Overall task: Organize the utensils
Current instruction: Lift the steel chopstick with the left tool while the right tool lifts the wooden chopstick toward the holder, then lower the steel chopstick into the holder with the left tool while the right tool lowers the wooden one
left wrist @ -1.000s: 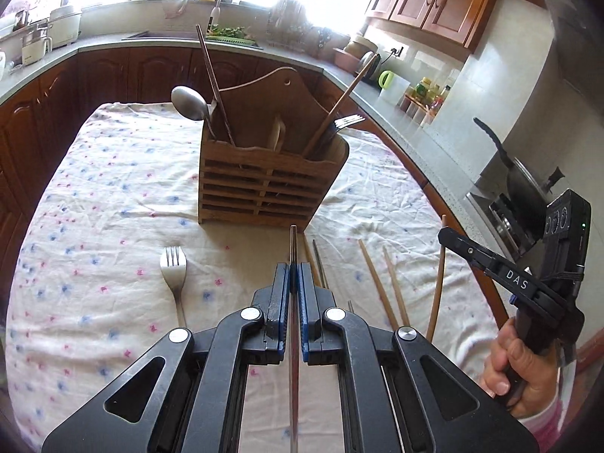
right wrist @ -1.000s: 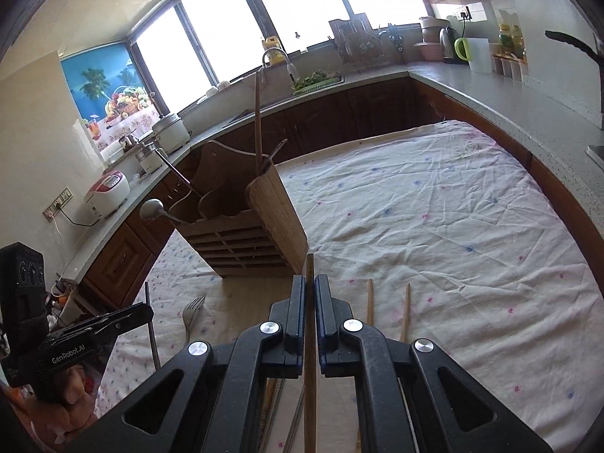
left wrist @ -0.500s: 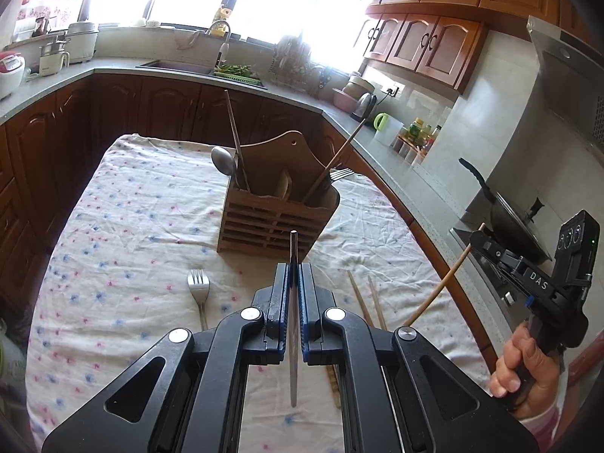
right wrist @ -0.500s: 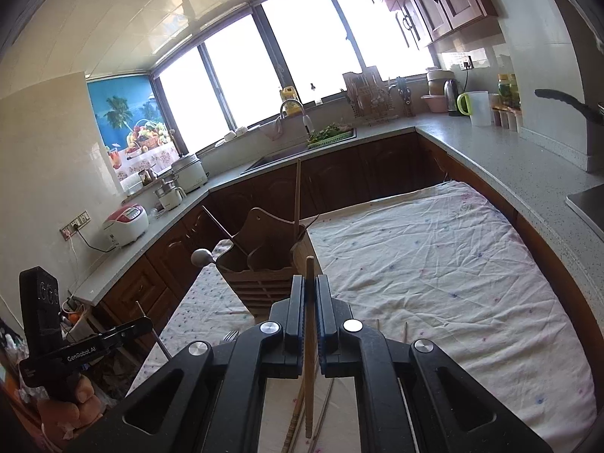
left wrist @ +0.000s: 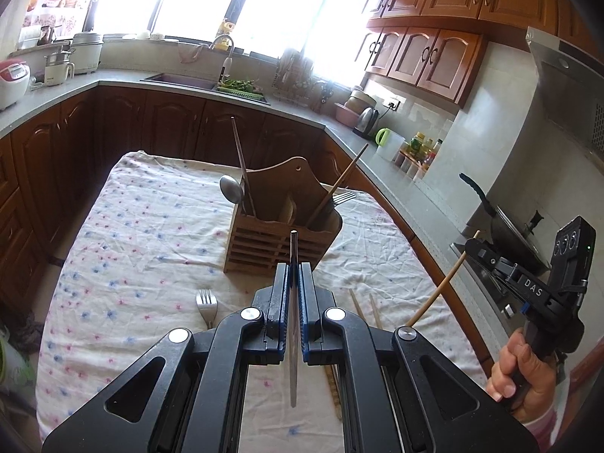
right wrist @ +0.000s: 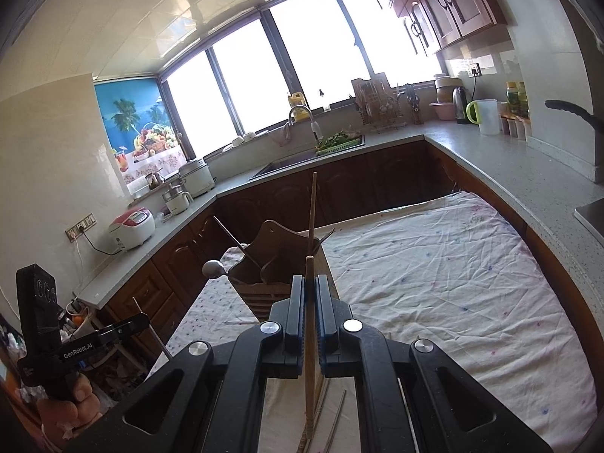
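Note:
My left gripper [left wrist: 293,270] is shut on a thin metal chopstick [left wrist: 293,358], held in the air in front of the wooden utensil holder [left wrist: 264,243]. My right gripper [right wrist: 310,281] is shut on a wooden chopstick [right wrist: 309,370], also off the cloth, with the holder [right wrist: 279,264] just beyond it. The holder has a spoon [left wrist: 231,188], a fork [left wrist: 342,198] and long sticks in it. A fork [left wrist: 207,304] and wooden chopsticks [left wrist: 374,315] lie on the cloth. In the left wrist view the right gripper [left wrist: 472,246] is at the right edge.
The floral cloth [left wrist: 143,249] covers the table. Dark cabinets and a grey counter [right wrist: 490,158] wrap around it, with a sink [left wrist: 177,80] behind. A wok [left wrist: 517,234] sits on the stove to the right. A hand [left wrist: 523,372] grips the right tool's handle.
Both grippers have risen, lifting the metal and the wooden chopstick off the cloth. The holder now looks farther off and lower in both views.

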